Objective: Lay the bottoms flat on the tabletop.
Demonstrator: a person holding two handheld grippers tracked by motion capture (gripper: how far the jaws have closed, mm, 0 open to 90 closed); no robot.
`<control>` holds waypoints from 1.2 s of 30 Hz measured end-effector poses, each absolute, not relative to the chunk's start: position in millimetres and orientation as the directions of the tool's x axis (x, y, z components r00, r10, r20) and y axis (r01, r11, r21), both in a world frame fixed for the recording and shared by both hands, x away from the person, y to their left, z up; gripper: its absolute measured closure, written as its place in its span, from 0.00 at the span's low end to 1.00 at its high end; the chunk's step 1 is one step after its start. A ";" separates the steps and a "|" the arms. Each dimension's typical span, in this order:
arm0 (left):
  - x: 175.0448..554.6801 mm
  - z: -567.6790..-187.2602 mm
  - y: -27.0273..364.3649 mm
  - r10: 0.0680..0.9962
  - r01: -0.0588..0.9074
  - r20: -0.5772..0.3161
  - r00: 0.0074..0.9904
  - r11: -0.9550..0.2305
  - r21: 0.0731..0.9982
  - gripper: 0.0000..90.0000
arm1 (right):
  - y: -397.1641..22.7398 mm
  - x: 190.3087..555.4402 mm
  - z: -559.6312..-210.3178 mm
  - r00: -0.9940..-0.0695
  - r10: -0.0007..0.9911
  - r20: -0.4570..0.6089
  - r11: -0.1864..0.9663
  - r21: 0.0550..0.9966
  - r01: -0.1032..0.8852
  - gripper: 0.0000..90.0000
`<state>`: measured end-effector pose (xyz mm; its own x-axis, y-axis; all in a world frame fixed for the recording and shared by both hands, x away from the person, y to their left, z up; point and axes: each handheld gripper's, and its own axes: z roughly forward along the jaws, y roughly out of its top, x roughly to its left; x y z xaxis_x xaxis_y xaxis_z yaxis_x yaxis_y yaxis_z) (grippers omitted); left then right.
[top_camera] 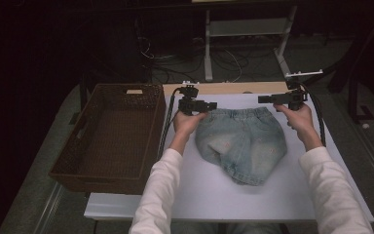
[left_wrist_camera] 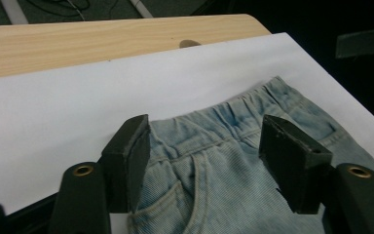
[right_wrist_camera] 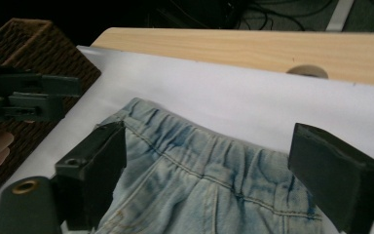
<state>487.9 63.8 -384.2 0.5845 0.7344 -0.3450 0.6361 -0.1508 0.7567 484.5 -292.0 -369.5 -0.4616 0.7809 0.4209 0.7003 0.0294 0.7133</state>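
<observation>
Shorts: a pair of pale denim shorts (top_camera: pixel 242 144) lies flat on the white sheet (top_camera: pixel 214 190) that covers the table, waistband toward the far edge, the legs folded together toward the person, so the shape looks like a neat half-fold laid out for the next step.
Left gripper: the left gripper (top_camera: pixel 208 105) hovers just above the waistband's left corner; its jaws stand apart with nothing pinched, the cloth lying loose below them.
Right gripper: the right gripper (top_camera: pixel 268 99) hangs over the waistband's right corner, jaws wide apart and clear of the denim.
Why so: both tools sit at the two waistband ends, likely because that pairing keeps the cloth square when handled.
Basket: a brown woven basket (top_camera: pixel 108 139) stands just beside the sheet at the left, probably the place for the folded shorts.
</observation>
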 end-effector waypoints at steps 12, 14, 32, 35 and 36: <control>461.3 -368.1 72.7 0.698 0.603 -0.357 0.621 -0.134 0.786 0.31 | -268.3 451.9 -342.6 -0.553 0.750 0.362 0.120 0.748 0.653 0.02; 457.6 -367.6 74.3 0.693 0.601 -0.357 0.626 -0.137 0.788 0.30 | -264.8 447.0 -339.9 -0.567 0.741 0.359 0.124 0.757 0.642 0.02; 428.3 -373.7 82.7 0.661 0.583 -0.356 0.660 -0.153 0.798 0.25 | -240.8 411.0 -341.7 -0.646 0.690 0.327 0.195 0.775 0.601 0.02; 421.3 -376.0 84.3 0.648 0.575 -0.353 0.675 -0.162 0.802 0.25 | -236.0 401.0 -347.8 -0.656 0.680 0.329 0.203 0.774 0.599 0.02; 419.0 -377.0 84.6 0.643 0.575 -0.356 0.678 -0.161 0.802 0.25 | -233.6 396.8 -350.7 -0.660 0.674 0.332 0.208 0.773 0.600 0.02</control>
<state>419.0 84.6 -377.0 0.6775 0.6435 -0.3563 0.5746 -0.1607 0.8025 396.8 -233.6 -350.7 -0.6602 0.6739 0.3316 0.5999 0.2075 0.7727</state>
